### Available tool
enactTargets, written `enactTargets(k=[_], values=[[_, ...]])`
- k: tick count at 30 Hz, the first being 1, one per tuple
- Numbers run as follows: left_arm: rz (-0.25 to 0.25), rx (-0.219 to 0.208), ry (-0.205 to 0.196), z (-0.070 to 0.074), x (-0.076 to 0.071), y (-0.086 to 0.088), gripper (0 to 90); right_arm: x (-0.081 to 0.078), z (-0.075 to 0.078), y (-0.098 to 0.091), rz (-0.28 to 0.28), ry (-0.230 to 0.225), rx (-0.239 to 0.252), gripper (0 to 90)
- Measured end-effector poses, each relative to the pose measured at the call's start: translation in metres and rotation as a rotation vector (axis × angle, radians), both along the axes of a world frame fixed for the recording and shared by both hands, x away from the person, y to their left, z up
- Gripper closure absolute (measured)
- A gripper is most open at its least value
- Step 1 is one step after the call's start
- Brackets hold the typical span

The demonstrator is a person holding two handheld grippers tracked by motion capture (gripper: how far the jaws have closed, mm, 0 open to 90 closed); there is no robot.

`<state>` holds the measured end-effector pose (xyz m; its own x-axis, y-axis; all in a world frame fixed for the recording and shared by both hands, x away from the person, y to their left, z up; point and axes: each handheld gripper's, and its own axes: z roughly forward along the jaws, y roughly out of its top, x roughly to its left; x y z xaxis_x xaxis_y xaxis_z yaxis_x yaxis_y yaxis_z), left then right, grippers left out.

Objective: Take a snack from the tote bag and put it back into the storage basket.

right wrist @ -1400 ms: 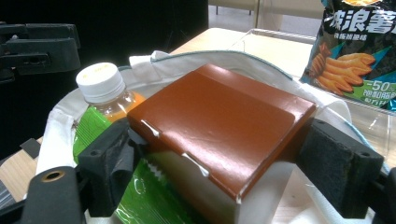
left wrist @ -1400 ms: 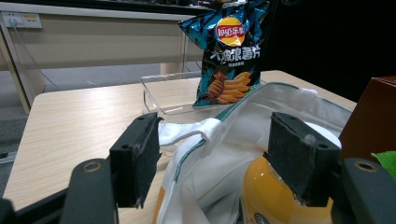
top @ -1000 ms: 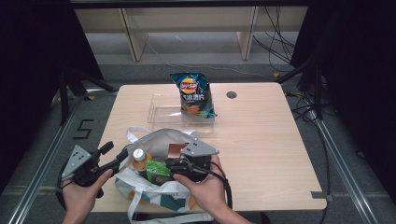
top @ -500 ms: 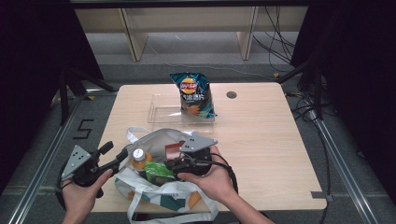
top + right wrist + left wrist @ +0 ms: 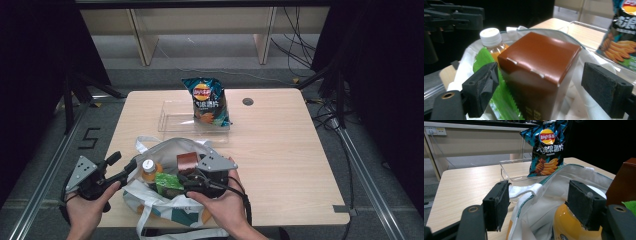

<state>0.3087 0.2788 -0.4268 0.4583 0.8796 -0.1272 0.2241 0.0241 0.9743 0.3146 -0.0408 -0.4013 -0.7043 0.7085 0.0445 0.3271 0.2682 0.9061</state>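
A white tote bag (image 5: pixel 170 147) with teal trim lies open at the table's near edge. Inside stand an orange juice bottle (image 5: pixel 148 170), a green packet (image 5: pixel 167 184) and a brown box (image 5: pixel 186 161). My right gripper (image 5: pixel 540 75) reaches into the bag from the right. Its jaws have just been opening and stand on either side of the brown box (image 5: pixel 541 57), the pads just off its sides. My left gripper (image 5: pixel 539 202) is open at the bag's left rim, with loose fabric and the bottle (image 5: pixel 571 227) between its jaws, nothing pinched.
A Lay's chips bag (image 5: pixel 206 102) stands upright in a clear plastic tray (image 5: pixel 172 117) at the table's far middle. A round cable hole (image 5: pixel 247 101) sits right of it. Bare wood (image 5: pixel 280 150) lies right of the tote.
The right gripper has shifted slightly at the bag, and the brown box's top shows more clearly beside it. The left gripper has stayed put.
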Motion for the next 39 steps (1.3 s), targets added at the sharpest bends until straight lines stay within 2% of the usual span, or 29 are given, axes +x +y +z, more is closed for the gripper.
enactTargets(k=[2, 4, 7, 8, 10, 11, 13, 14, 20, 21, 22, 28, 29, 30, 31, 33, 34, 35, 37, 38, 39], values=[[-0.001, 0.002, 0.0, 0.0, 0.0, 0.0, 33.5, -0.002, -0.002, 0.002, -0.016, -0.003, 0.009, 15.3], [-0.002, 0.003, 0.001, 0.0, 0.0, 0.0, 33.5, -0.002, -0.002, 0.003, -0.017, -0.002, -0.004, 15.2], [0.001, 0.0, 0.0, 0.0, 0.0, 0.0, 33.5, -0.003, -0.005, 0.008, -0.042, -0.005, 0.012, 15.1], [0.001, 0.001, 0.001, 0.0, 0.0, 0.0, 33.4, -0.002, -0.005, 0.009, -0.034, 0.001, -0.001, 15.1], [0.0, 0.002, 0.001, 0.0, 0.0, 0.0, 33.4, -0.001, -0.007, 0.012, -0.051, 0.007, 0.006, 15.0], [0.0, 0.002, 0.0, 0.0, 0.0, 0.0, 33.4, 0.001, -0.008, 0.015, -0.06, -0.006, 0.003, 14.5], [0.001, 0.001, -0.001, 0.0, -0.001, 0.0, 33.4, 0.002, -0.008, 0.016, -0.064, -0.002, 0.004, 14.5], [-0.003, -0.006, -0.011, 0.0, 0.0, 0.0, 33.4, 0.003, -0.009, 0.018, -0.07, -0.01, 0.018, 14.4], [0.001, 0.003, 0.001, 0.0, 0.0, 0.001, 33.4, 0.006, -0.009, 0.023, -0.096, -0.002, -0.01, 14.3], [0.003, 0.005, 0.002, 0.0, 0.0, 0.001, 33.4, 0.008, -0.011, 0.025, -0.102, -0.001, 0.014, 14.7], [0.003, 0.005, 0.002, 0.0, 0.0, 0.001, 33.4, 0.008, -0.01, 0.025, -0.107, -0.006, -0.002, 15.1], [0.003, 0.006, 0.001, 0.0, -0.001, 0.001, 33.3, 0.011, -0.013, 0.026, -0.124, -0.006, -0.004, 17.0], [0.005, 0.006, 0.001, 0.0, -0.001, 0.001, 33.4, 0.01, -0.012, 0.025, -0.129, 0.021, -0.001, 17.9], [0.005, 0.006, 0.001, 0.0, -0.001, 0.001, 33.4, 0.01, -0.012, 0.025, -0.129, 0.021, -0.001, 17.9], [0.004, 0.006, 0.001, 0.0, 0.0, 0.001, 33.4, 0.012, -0.012, 0.023, -0.123, -0.016, -0.013, 19.4], [0.002, 0.006, 0.002, -0.001, 0.0, 0.001, 33.4, 0.011, -0.011, 0.023, -0.135, -0.016, -0.007, 20.0], [0.001, 0.008, 0.002, -0.001, 0.0, 0.001, 33.4, 0.01, -0.01, 0.022, -0.132, 0.004, -0.011, 20.8], [0.001, 0.009, 0.002, -0.001, 0.0, 0.001, 33.4, 0.011, -0.01, 0.022, -0.136, 0.004, -0.008, 21.9], [0.004, 0.006, 0.001, 0.0, 0.0, 0.001, 33.4, 0.013, -0.011, 0.021, -0.13, -0.017, -0.007, 22.5], [0.005, 0.007, 0.001, 0.0, 0.0, 0.001, 33.4, 0.011, -0.011, 0.022, -0.14, 0.002, -0.001, 22.8], [0.006, 0.006, 0.002, -0.001, 0.0, 0.001, 33.4, 0.011, -0.011, 0.022, -0.14, 0.002, -0.001, 23.2]])
